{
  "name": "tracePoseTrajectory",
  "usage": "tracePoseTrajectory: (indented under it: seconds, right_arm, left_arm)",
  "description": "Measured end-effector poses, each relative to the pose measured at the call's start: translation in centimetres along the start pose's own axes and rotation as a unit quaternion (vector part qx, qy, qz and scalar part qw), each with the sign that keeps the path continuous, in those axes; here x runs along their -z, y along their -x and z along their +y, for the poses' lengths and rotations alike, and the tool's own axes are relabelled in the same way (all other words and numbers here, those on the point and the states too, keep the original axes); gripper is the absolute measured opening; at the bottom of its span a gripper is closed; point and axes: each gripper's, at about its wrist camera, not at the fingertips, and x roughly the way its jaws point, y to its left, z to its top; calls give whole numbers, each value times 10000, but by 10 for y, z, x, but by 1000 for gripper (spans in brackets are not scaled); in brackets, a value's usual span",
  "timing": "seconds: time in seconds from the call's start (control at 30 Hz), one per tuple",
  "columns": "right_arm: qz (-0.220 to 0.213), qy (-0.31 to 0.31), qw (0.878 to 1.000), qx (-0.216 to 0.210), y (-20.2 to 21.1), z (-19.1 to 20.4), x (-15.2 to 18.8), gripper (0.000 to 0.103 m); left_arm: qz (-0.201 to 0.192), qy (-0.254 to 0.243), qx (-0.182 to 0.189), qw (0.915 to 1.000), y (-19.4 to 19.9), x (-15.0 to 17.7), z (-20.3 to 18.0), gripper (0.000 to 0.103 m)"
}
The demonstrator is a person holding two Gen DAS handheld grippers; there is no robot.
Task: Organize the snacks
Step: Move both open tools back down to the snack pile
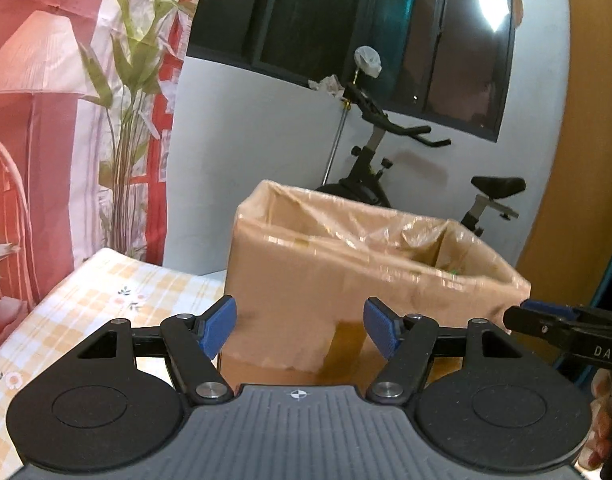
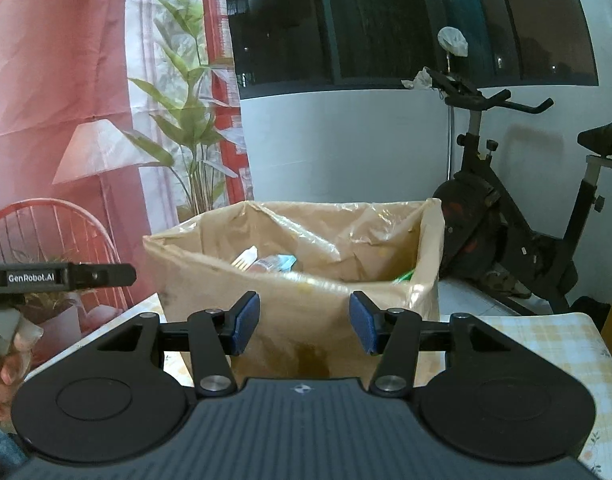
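A cardboard box [image 1: 346, 292] lined with clear plastic stands on the table, right in front of both grippers. In the right wrist view the box [image 2: 289, 304] is open at the top, and snack packets [image 2: 265, 262] lie inside, with a green one [image 2: 404, 276] in its right corner. My left gripper [image 1: 300, 326] is open just short of the box's near wall, with nothing between its blue pads. My right gripper [image 2: 304, 322] is also open and empty, facing the same wall. Each gripper shows at the edge of the other's view: the right one [image 1: 546, 320], the left one [image 2: 101, 274].
A yellow checked cloth covers the table [image 1: 85, 292] [image 2: 546, 344]. An exercise bike [image 1: 386, 168] [image 2: 506, 232] stands behind the box against a white wall under dark windows. A leafy plant [image 2: 189, 128], a red printed backdrop and a red wire chair [image 2: 45, 232] are on the left.
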Motion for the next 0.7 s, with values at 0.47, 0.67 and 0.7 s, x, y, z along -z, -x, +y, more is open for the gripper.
tracePoseTrajectory:
  seconds: [0.47,0.67,0.7]
  right_arm:
    - [417,274,9987,77,-7,-3,64,53]
    - [627,278,9975,178,-15,-6,104,53]
    - [658,286,9972,202,-16,-6,109,53]
  left_arm:
    - [644,-158,92,9978,-19,57,-13,71]
    - [963,-187,34,9952,-30,76,-15,68]
    - [996,-193,24,9948,-31,78,-15,68]
